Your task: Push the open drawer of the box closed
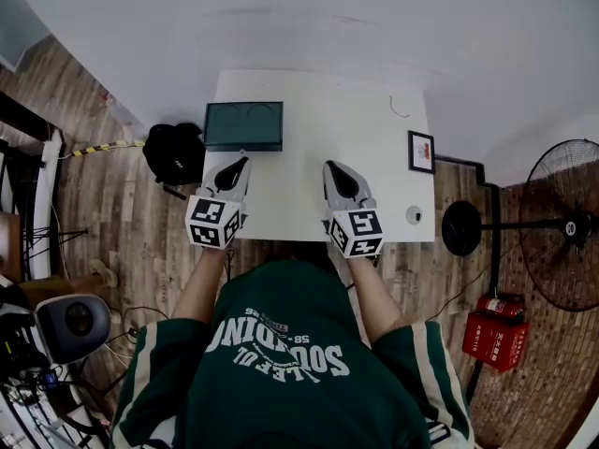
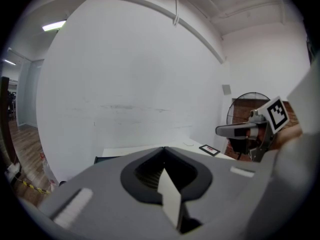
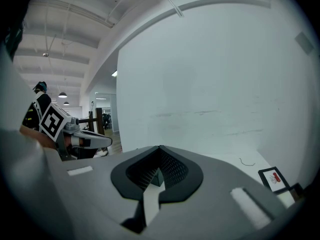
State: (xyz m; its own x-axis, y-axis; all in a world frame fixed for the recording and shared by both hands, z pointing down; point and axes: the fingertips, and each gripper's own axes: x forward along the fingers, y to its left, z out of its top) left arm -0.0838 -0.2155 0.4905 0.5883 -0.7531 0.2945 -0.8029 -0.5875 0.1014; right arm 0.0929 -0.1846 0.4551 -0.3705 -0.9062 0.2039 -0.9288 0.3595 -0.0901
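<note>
White worktop [image 1: 328,129] bears the box [image 1: 243,125] at upper left, just ahead of the left gripper [image 1: 242,163], farther from the right gripper [image 1: 329,166]; both jaws closed, empty.

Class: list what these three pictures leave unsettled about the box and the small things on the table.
Box: the head view looks steeply down on it, so whether its drawer stands open is unclear; the left gripper view shows only a dark sliver behind the left gripper.
Framed card: print too small in every view.
Round object: too small to identify in the head view.
</note>
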